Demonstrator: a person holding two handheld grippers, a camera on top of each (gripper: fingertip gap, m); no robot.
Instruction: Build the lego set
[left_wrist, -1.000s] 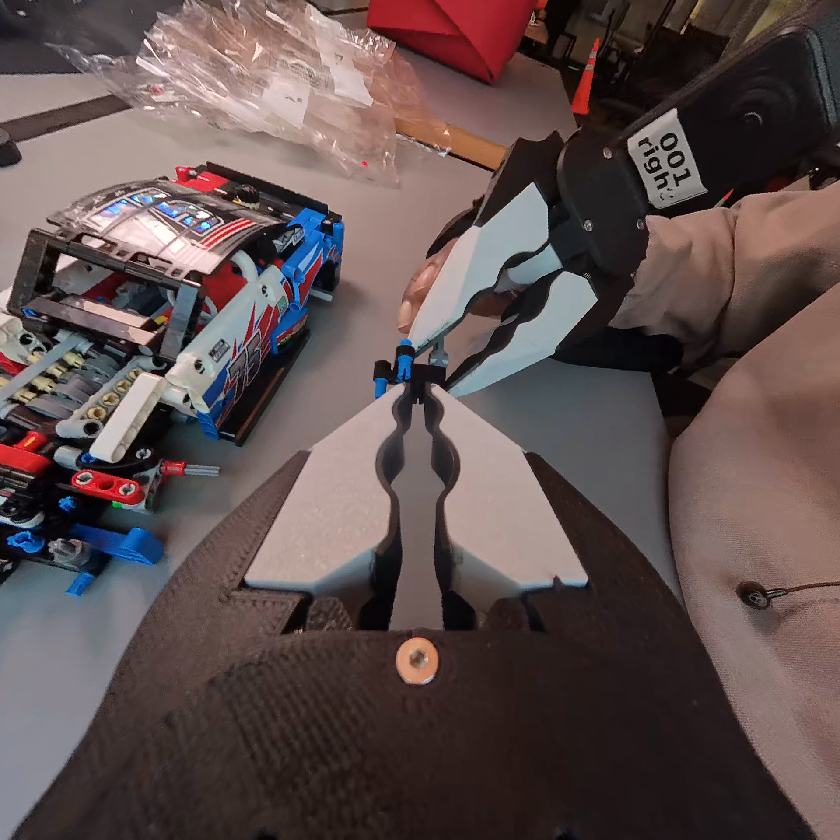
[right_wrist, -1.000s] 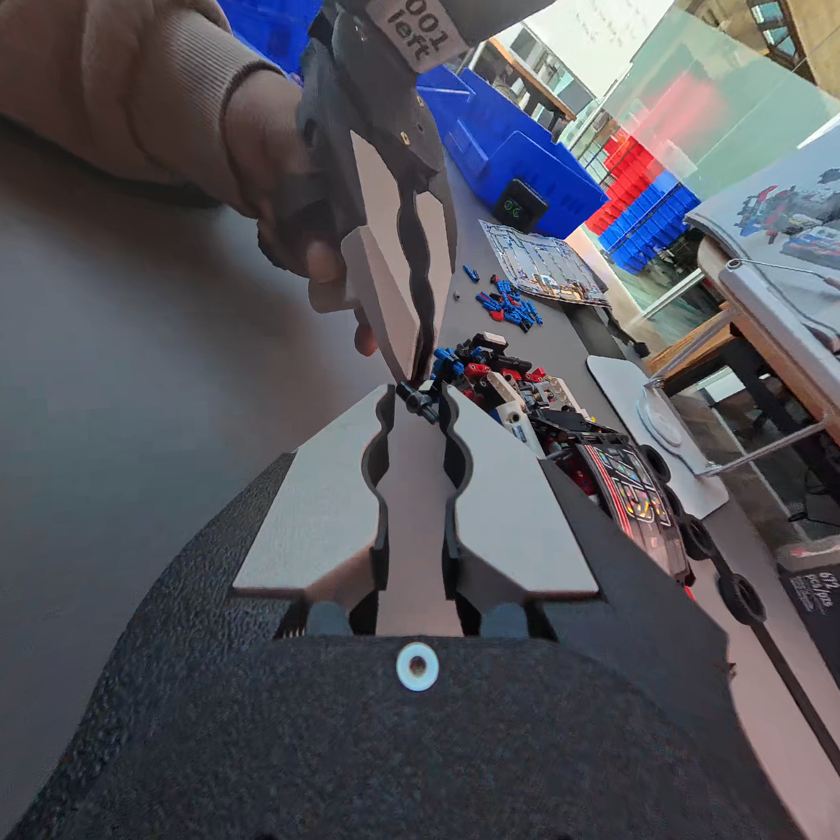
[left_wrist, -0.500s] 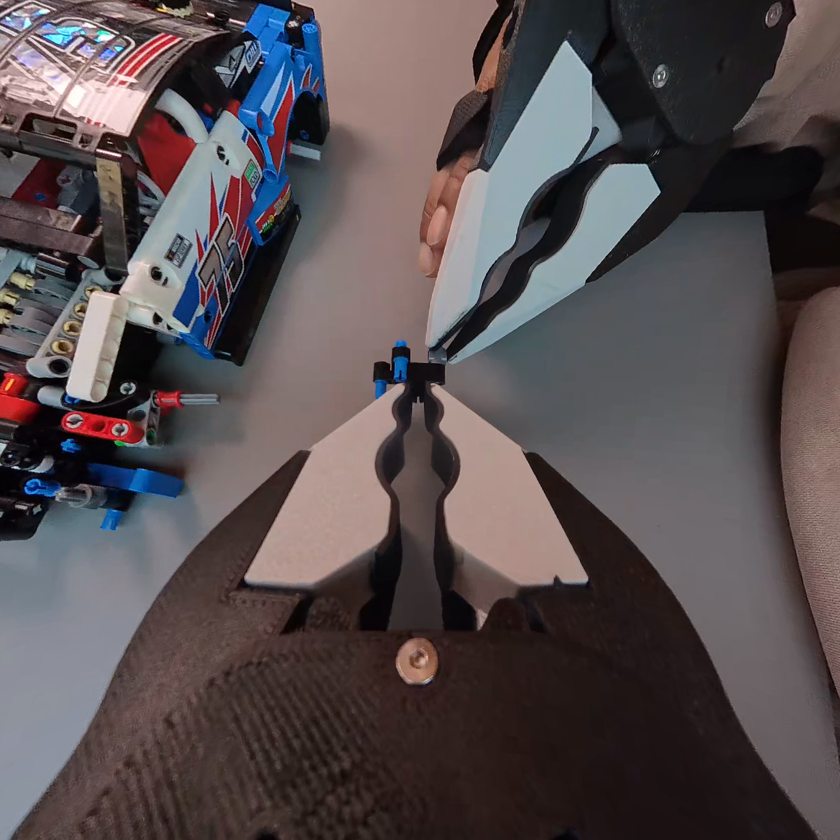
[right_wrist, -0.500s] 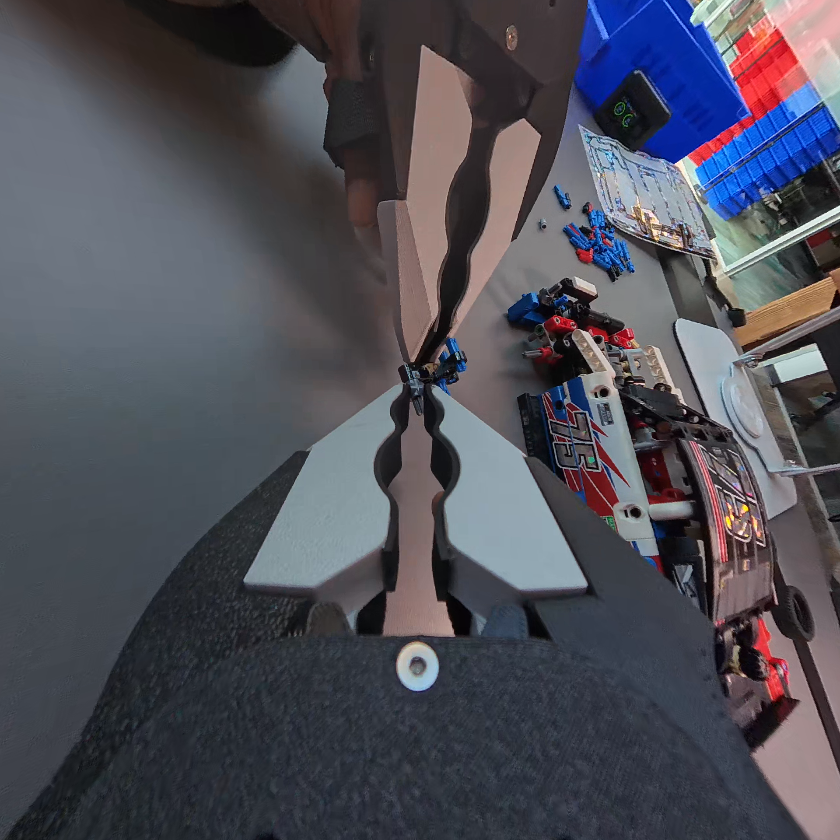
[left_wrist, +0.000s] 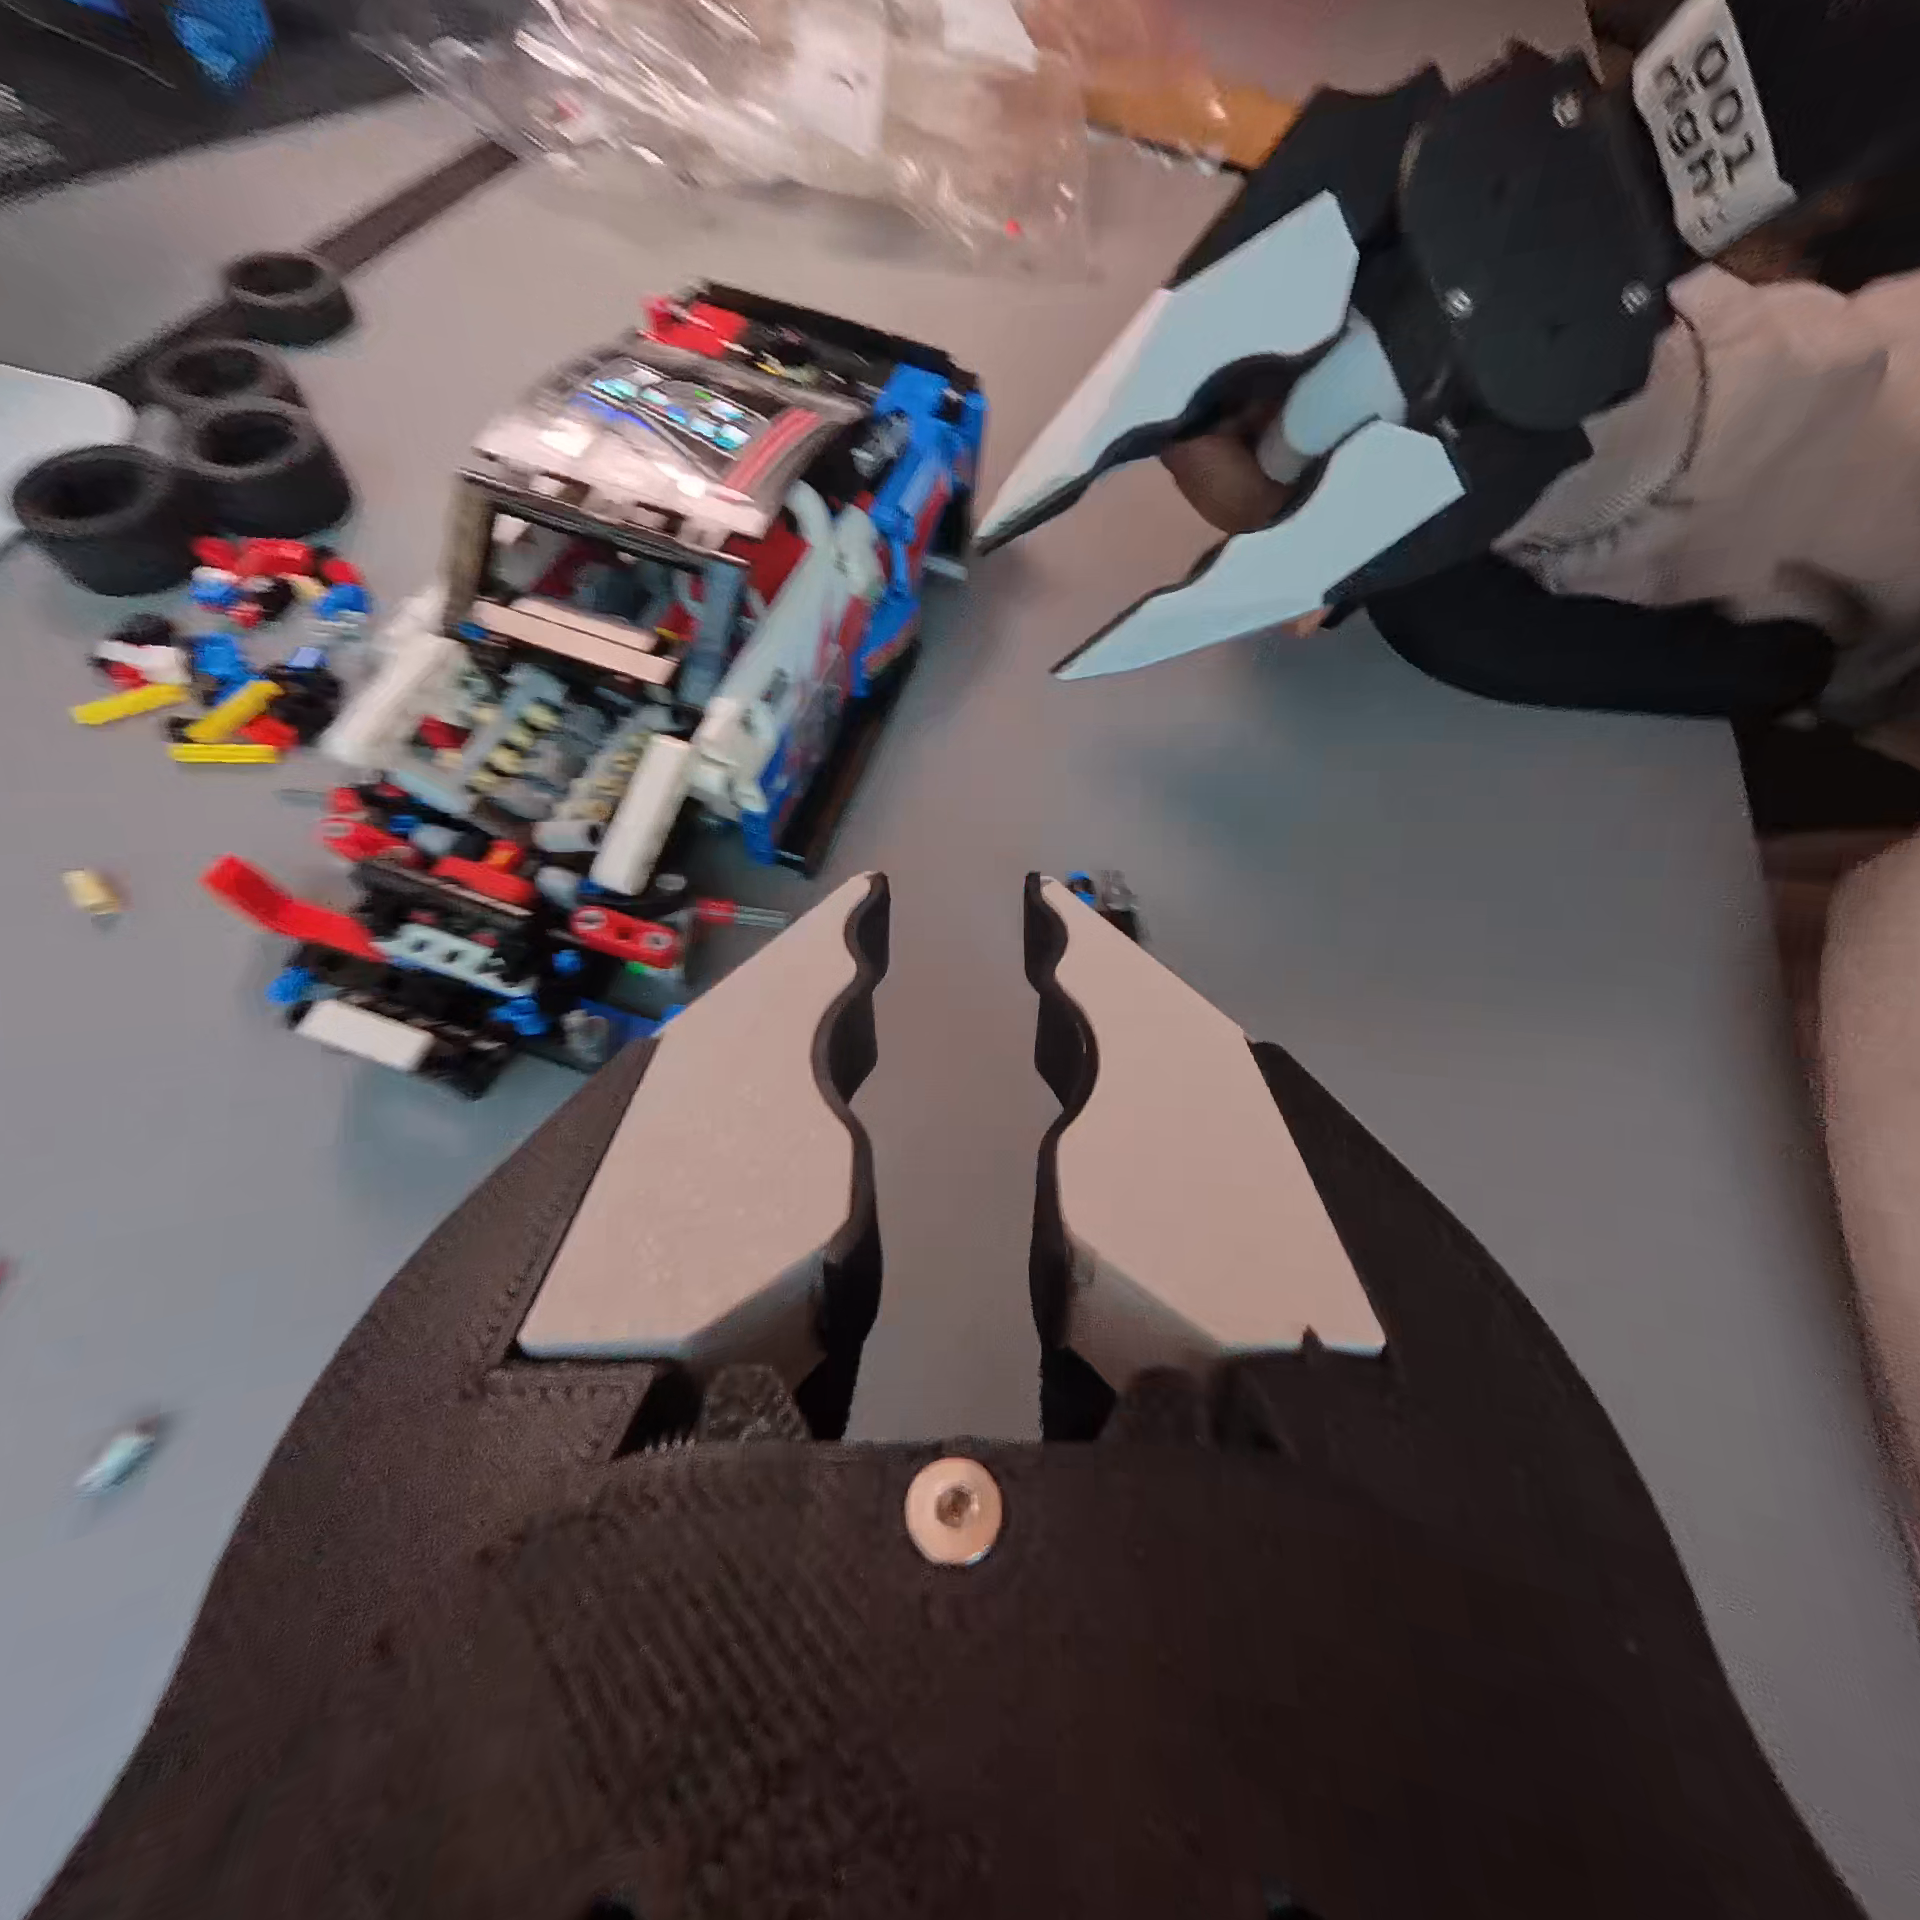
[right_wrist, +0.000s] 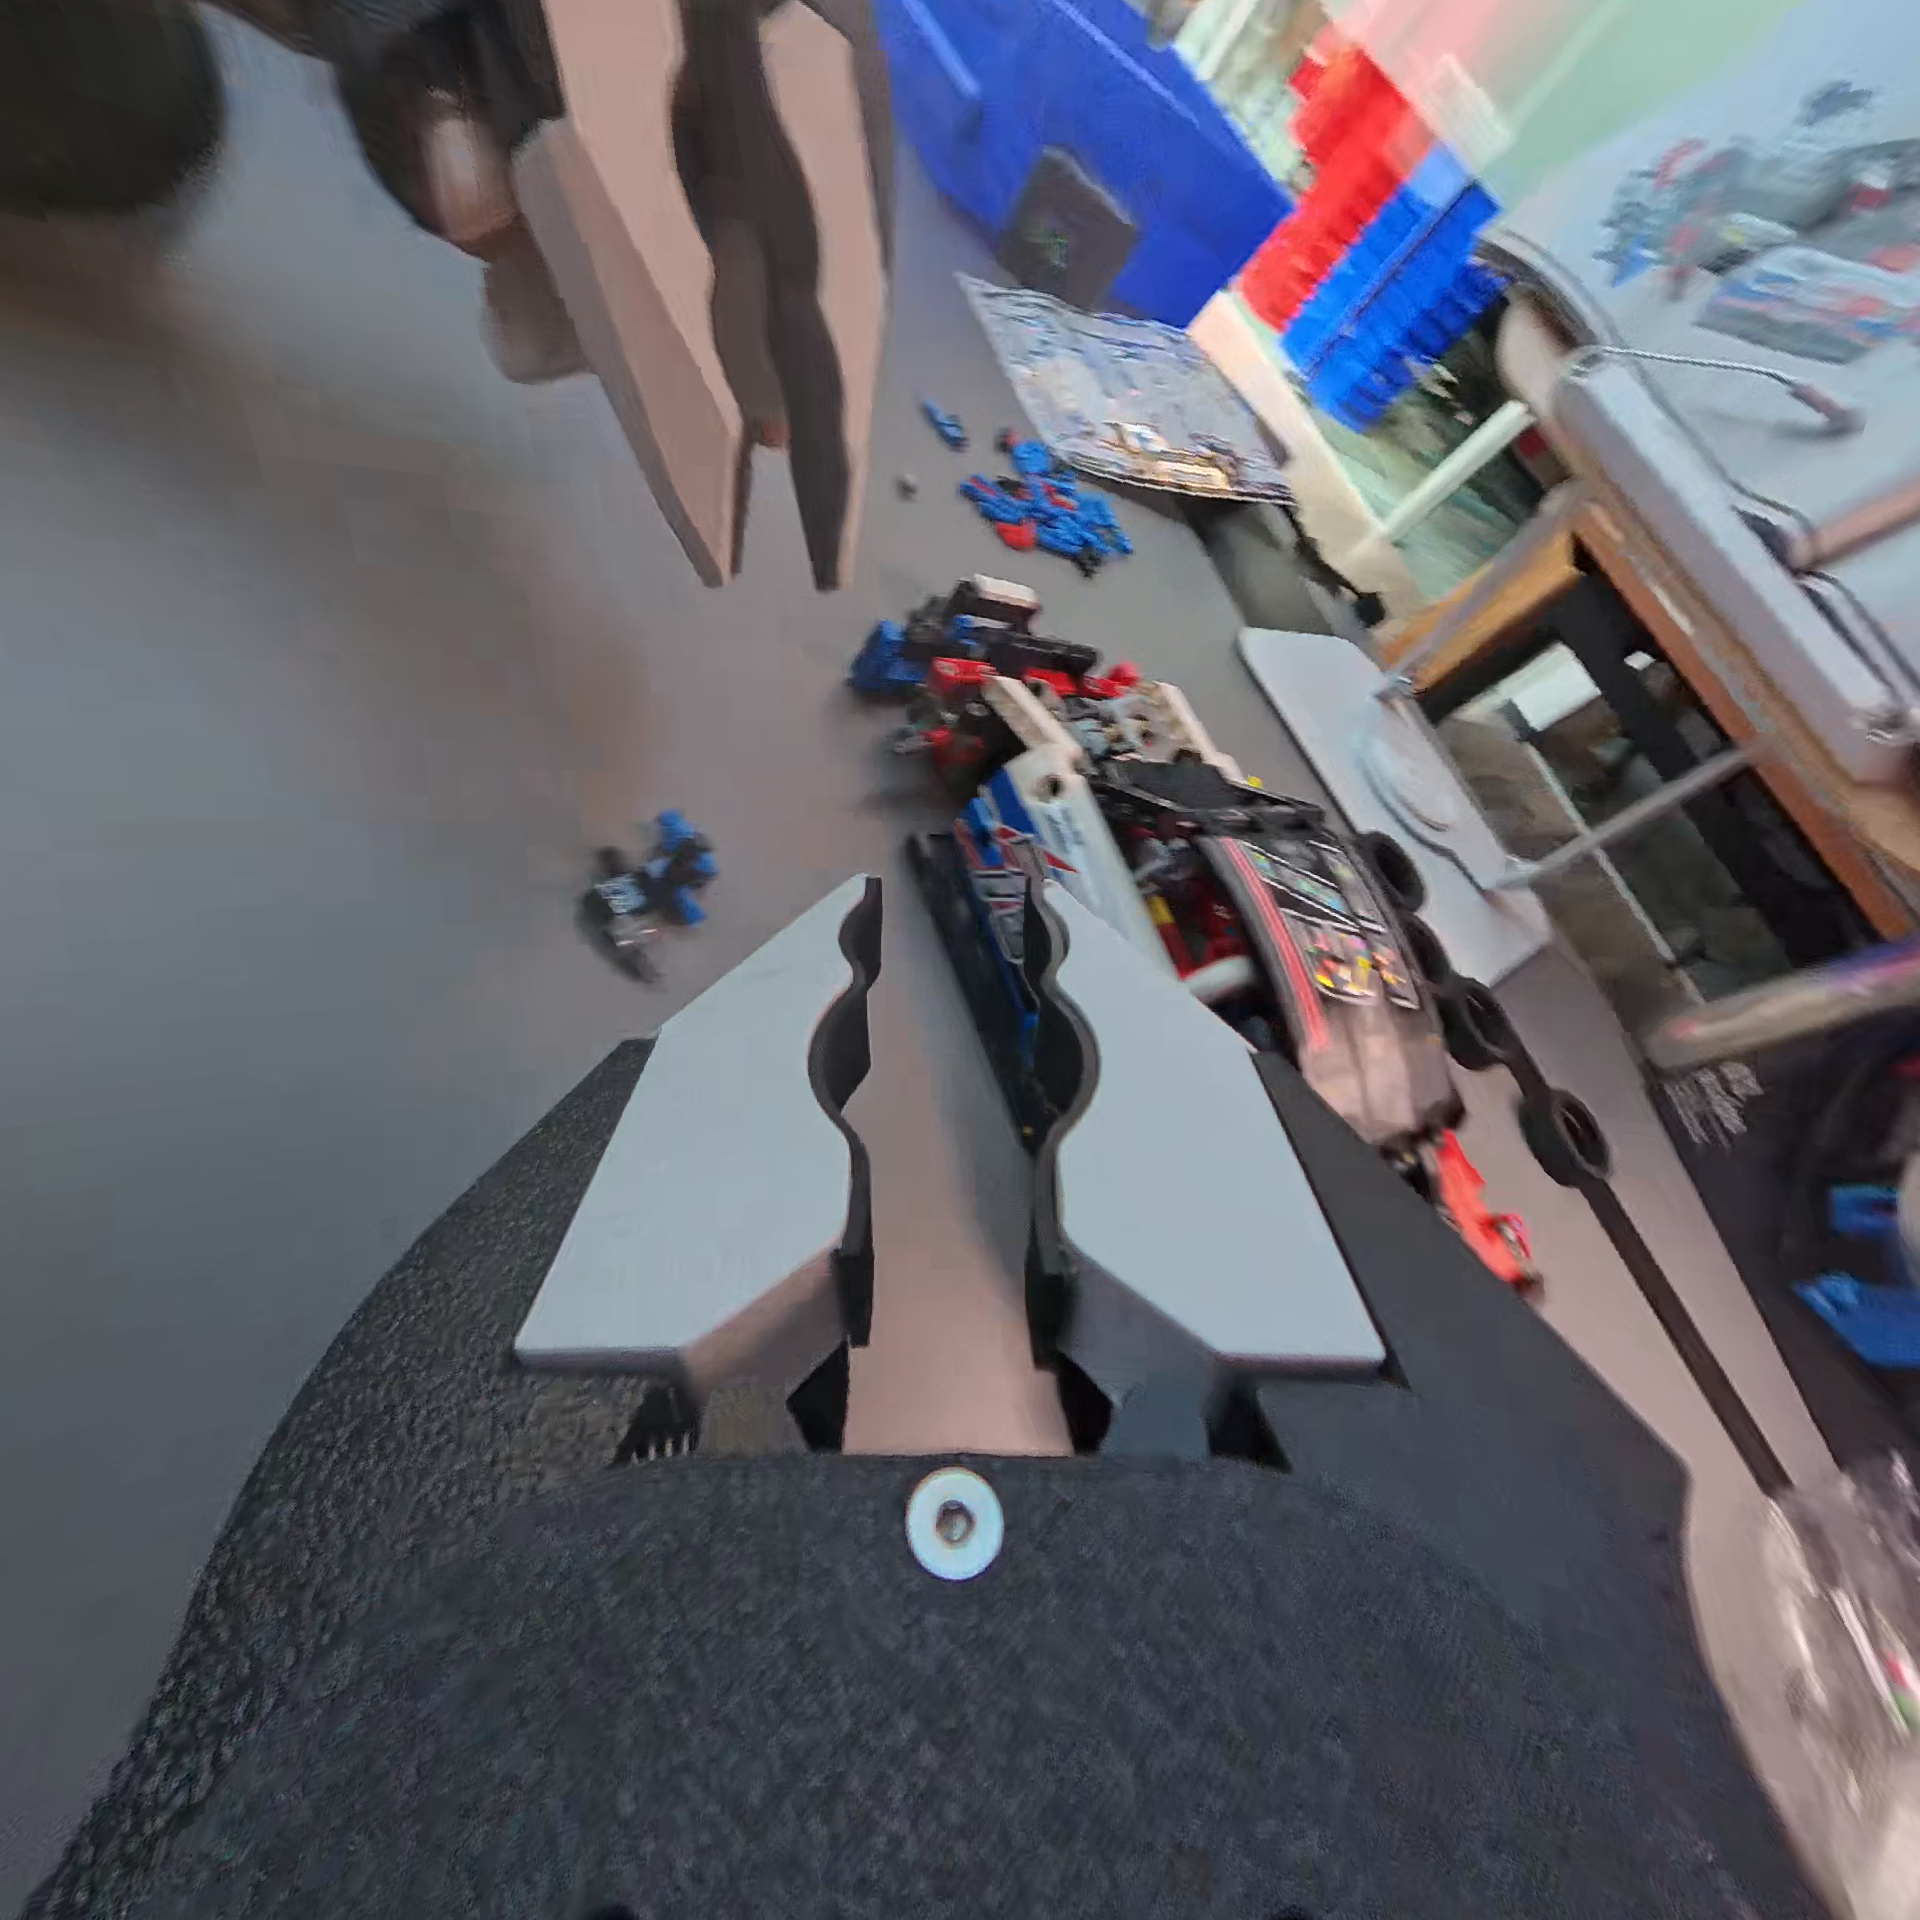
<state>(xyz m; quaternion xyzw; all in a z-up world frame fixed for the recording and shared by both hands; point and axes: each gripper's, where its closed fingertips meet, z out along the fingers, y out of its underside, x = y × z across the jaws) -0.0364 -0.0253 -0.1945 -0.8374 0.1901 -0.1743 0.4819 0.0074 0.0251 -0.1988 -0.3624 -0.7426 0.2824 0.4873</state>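
Lego car (left_wrist: 717, 623), part-built, red/white/blue, sat on grey table (left_wrist: 1351, 935), ahead-left of left tongs (left_wrist: 956, 894). Small black/blue sub-assy (right_wrist: 649, 894) lay on table, ahead-left of right tongs (right_wrist: 956, 894), touching neither. Both tongs released, jaws apart, nothing held. Loose pcs (left_wrist: 218, 665) and black tyres (left_wrist: 156, 457) lay beyond car. Clear plastic bag (left_wrist: 790, 114) farther back.

left wrist: down over table (left_wrist: 1351, 987) | right wrist: opposite | shared: car (left_wrist: 707, 582)
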